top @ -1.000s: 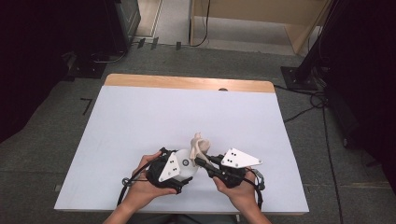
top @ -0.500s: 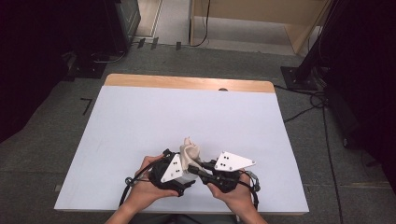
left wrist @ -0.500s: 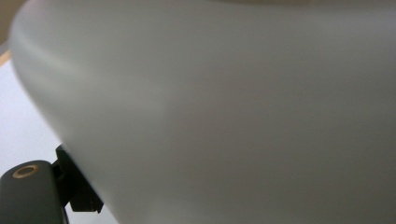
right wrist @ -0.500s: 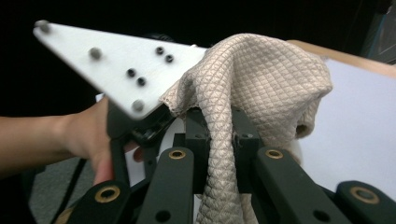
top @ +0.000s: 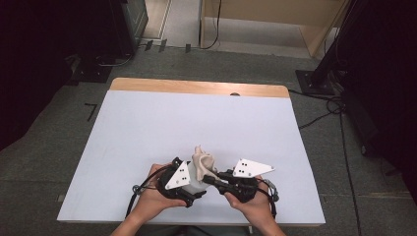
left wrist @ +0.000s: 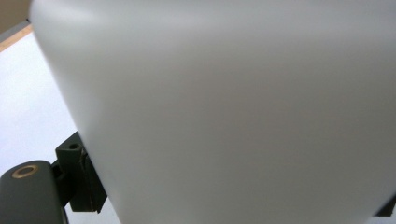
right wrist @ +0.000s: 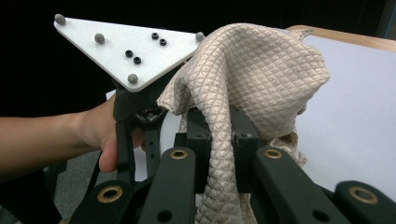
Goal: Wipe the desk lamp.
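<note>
At the near edge of the white table (top: pixel 147 128), two hands hold their grippers close together around a white container (top: pixel 195 185) and a beige quilted cloth (top: pixel 202 164).

The left gripper (top: pixel 189 184) has the white container between its jaws; in the left gripper view the container's smooth, pale wall (left wrist: pixel 233 112) sits right up against the camera, with a black jaw showing at its lower left. The jaws stand at either side of the wall, so they appear clamped on it, and the left hand (top: pixel 152 199) rests on the table behind.

The right gripper (right wrist: pixel 219 140) is clenched on the cloth: in the right gripper view its two black jaws pinch a fold of the diamond-patterned fabric (right wrist: pixel 252 79) between them. From there the cloth rises and bunches over the top of the container, just beside the left gripper's grey three-cornered plate (right wrist: pixel 130 49). How far the cloth reaches down inside the container cannot be told. The right hand (top: pixel 253 206) lies near the table's near edge.
</note>
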`<state>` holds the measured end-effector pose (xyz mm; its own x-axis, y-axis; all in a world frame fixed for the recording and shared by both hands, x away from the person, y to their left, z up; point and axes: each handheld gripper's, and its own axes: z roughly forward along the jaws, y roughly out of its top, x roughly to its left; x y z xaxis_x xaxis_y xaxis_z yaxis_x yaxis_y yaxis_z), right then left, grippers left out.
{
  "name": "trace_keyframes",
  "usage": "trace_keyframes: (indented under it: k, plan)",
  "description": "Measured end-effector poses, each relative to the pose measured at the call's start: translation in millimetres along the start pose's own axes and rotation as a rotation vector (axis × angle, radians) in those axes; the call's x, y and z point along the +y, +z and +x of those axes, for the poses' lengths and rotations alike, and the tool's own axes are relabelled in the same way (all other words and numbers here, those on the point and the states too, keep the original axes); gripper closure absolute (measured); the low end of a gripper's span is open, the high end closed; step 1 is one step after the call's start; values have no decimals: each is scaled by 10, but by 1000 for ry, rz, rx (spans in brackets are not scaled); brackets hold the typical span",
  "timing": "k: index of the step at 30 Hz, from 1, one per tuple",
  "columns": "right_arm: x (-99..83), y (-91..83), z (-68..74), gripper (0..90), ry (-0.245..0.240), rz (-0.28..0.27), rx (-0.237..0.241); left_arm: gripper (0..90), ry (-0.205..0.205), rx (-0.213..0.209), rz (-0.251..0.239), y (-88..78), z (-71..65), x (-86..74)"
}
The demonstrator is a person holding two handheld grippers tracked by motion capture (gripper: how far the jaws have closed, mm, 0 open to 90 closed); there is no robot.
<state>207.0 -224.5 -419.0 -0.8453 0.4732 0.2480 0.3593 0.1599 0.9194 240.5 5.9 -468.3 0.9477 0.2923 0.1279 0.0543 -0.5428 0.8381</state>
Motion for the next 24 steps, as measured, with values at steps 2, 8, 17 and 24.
trace_keyframes:
  k: [2, 8, 17, 24]
  plan:
    - [0, -2, -1, 828, 2, 2, -2, 79, -7, 3, -18, 4, 1, -21]
    - [-5, -5, -37, 835, 10, -6, -12, 75, -48, 21, -80, 22, -11, -90]
    - [-22, -12, -59, 839, 3, -7, -41, 71, -94, 18, -101, -7, 4, -183]
    - [-18, -9, -53, 838, -10, -10, -52, 78, -86, 40, -102, -6, -19, -168]
